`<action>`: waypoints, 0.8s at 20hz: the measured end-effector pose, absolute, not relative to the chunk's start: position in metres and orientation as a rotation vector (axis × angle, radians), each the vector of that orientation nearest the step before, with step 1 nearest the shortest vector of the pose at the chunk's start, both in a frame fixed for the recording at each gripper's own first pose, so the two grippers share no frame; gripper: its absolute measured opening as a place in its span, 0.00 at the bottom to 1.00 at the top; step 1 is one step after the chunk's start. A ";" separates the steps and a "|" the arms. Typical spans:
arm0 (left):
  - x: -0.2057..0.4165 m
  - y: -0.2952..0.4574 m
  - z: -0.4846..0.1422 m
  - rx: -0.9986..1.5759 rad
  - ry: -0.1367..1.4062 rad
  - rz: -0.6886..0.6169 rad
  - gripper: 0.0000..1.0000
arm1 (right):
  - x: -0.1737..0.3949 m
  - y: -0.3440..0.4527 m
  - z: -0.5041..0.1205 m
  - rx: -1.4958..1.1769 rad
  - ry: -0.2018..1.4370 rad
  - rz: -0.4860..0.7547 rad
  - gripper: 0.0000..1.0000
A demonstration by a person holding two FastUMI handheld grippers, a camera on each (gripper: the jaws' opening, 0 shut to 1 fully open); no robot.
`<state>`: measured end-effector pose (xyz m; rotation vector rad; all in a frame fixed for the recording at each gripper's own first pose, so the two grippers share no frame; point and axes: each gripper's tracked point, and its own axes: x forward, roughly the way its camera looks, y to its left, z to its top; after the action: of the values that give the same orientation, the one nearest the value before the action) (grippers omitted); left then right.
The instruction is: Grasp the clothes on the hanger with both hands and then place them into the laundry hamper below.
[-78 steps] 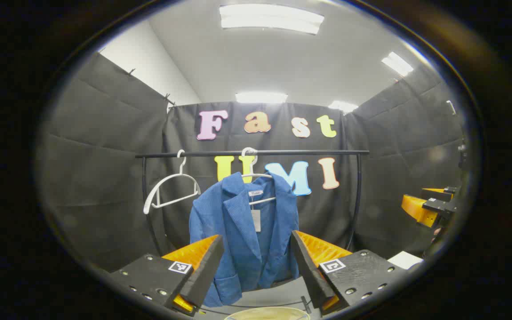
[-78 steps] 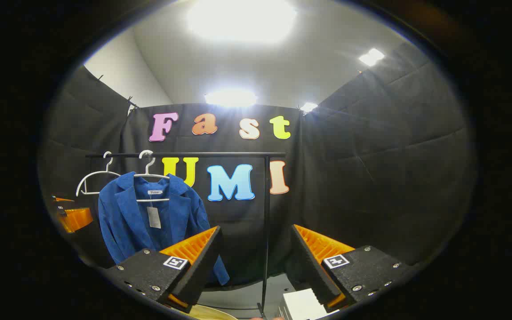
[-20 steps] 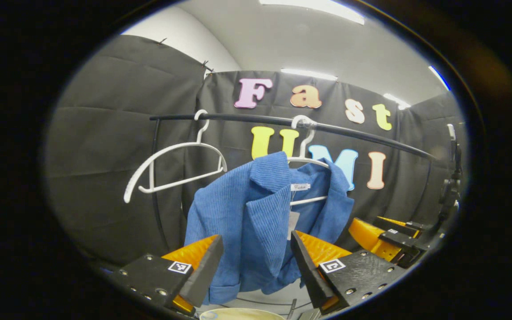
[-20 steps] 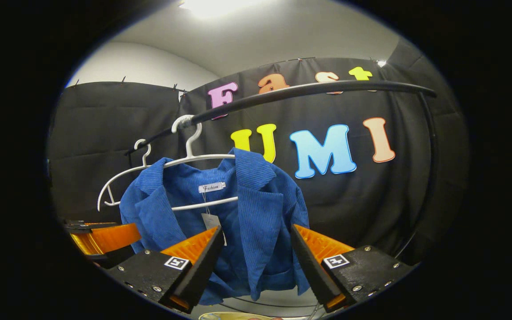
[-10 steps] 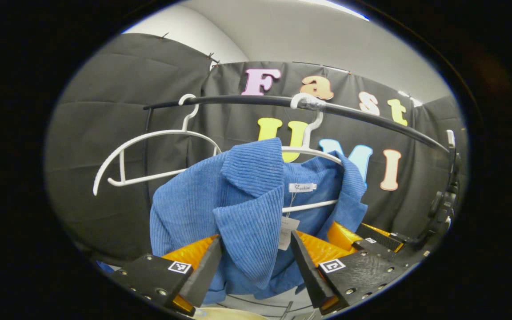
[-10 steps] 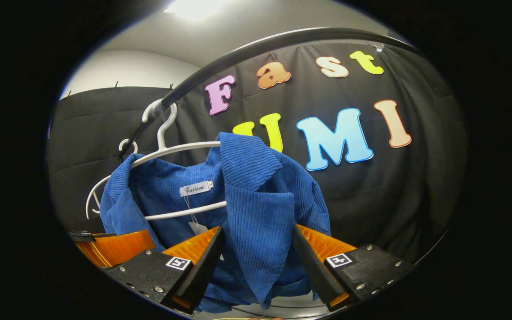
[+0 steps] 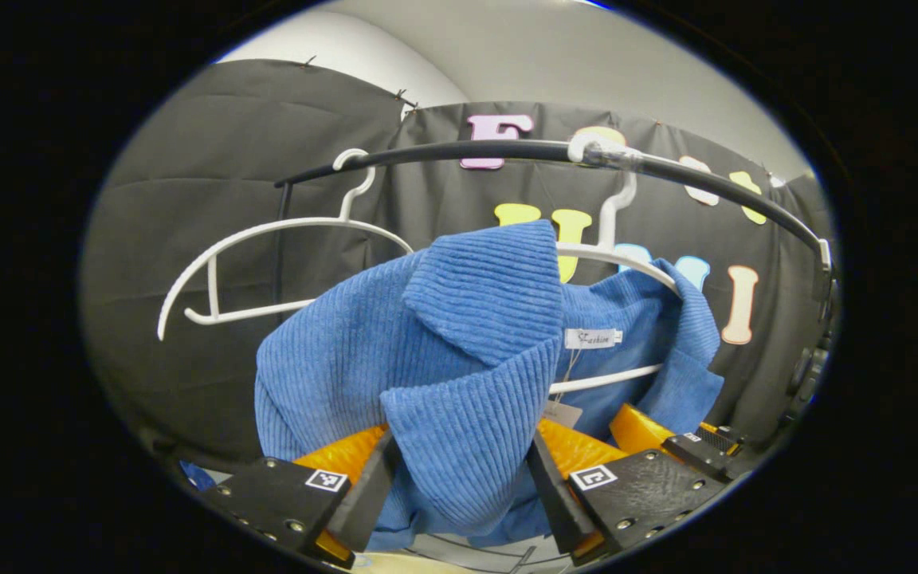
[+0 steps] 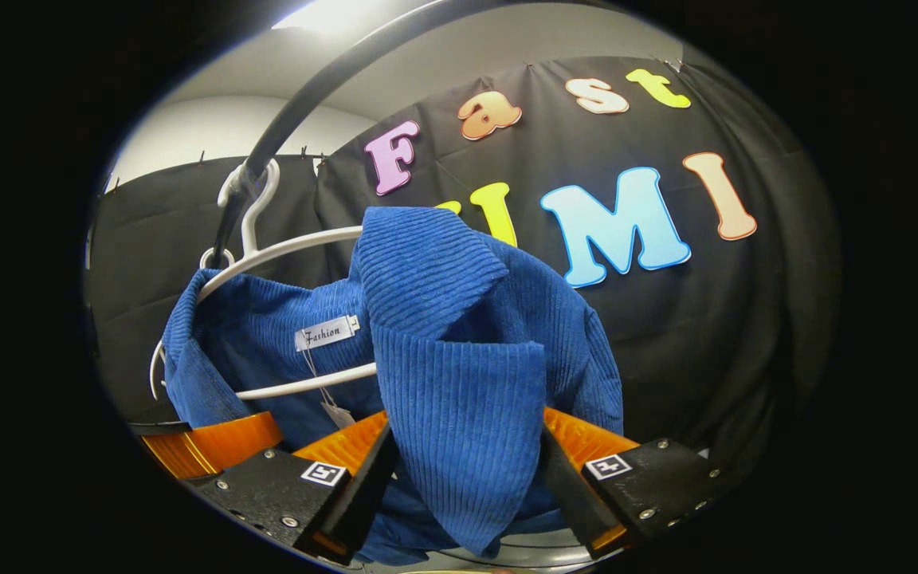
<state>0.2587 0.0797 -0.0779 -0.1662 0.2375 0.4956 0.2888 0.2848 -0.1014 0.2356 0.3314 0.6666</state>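
Left gripper view showed both grippers' jaws wide open around the blue jacket (image 7: pixel 459 375) lapels (not squeezing yet), ready to grab.
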 end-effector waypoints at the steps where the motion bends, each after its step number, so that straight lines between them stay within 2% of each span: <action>1: 0.260 0.081 -0.077 -0.165 0.227 0.499 0.75 | 0.289 0.286 -0.099 0.237 0.324 0.678 0.90; 2: 0.262 0.079 -0.077 -0.174 0.219 0.483 0.65 | 0.289 0.287 -0.097 0.234 0.319 0.683 0.87; 5: 0.265 0.071 -0.077 -0.193 0.202 0.448 0.35 | 0.299 0.280 -0.095 0.213 0.289 0.660 0.44; 6: 0.259 0.081 -0.075 -0.176 0.197 0.499 0.25 | 0.302 0.273 -0.096 0.207 0.281 0.625 0.29; 7: 0.255 0.080 -0.072 -0.178 0.195 0.493 0.18 | 0.304 0.269 -0.096 0.207 0.278 0.617 0.08; 9: 0.264 0.069 -0.074 -0.186 0.193 0.448 0.04 | 0.298 0.276 -0.097 0.223 0.300 0.654 0.04; 12: 0.257 0.070 -0.063 -0.175 0.171 0.439 0.02 | 0.293 0.276 -0.094 0.221 0.320 0.685 0.02; 16: 0.241 0.070 -0.048 -0.185 0.145 0.440 0.03 | 0.297 0.266 -0.087 0.158 0.270 0.654 0.01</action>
<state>0.2415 0.0703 -0.0480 -0.1850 0.1445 0.4397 0.2973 0.2657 -0.0869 0.1582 0.2704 0.6543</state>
